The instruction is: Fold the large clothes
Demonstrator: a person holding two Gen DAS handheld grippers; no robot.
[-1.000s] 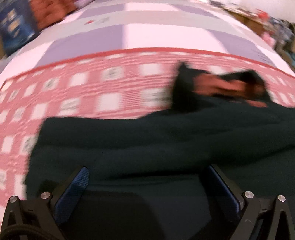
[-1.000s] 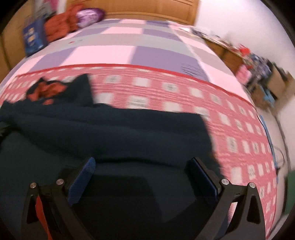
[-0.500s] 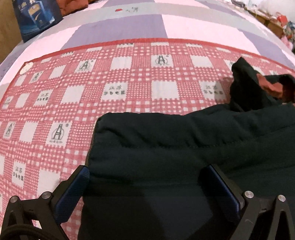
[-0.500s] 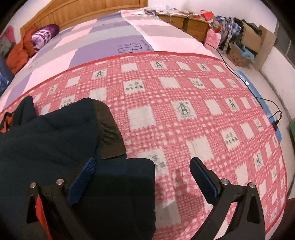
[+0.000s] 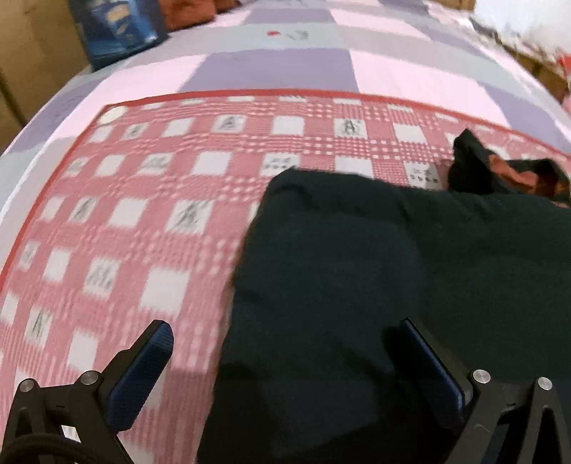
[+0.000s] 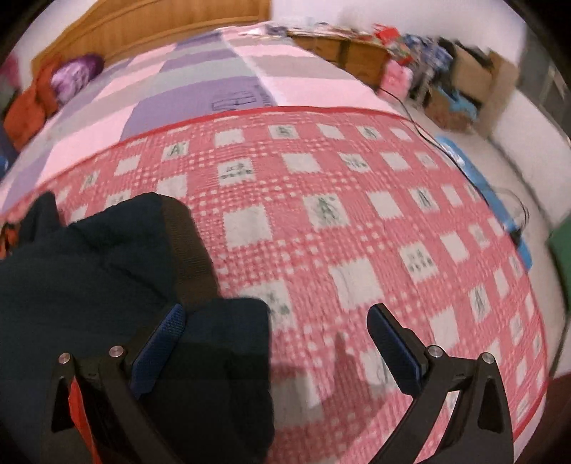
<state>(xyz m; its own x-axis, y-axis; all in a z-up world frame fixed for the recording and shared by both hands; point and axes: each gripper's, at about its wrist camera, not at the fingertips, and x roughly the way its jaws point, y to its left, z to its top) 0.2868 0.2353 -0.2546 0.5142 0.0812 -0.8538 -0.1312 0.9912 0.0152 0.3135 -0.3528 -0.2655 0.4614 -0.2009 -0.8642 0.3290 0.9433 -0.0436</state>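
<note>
Looking along the left tool (image 5: pixel 289 360), its fingers are spread wide over the dark padded jacket (image 5: pixel 392 271), nothing pinched. From the right wrist, the right tool (image 6: pixel 276 337) is spread too, jacket (image 6: pixel 89 271) piled on the red checked blanket (image 6: pixel 357 221).

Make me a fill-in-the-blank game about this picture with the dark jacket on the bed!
1. The dark jacket lies on a checked sheet that is white and ____.
2. Both the left tongs and the right tongs are ____, gripping nothing.
3. The lining peeking out at the jacket's collar is ____.
4. At the head of the bed stands a headboard made of ____.

Missing words: red; open; orange; wood
</note>
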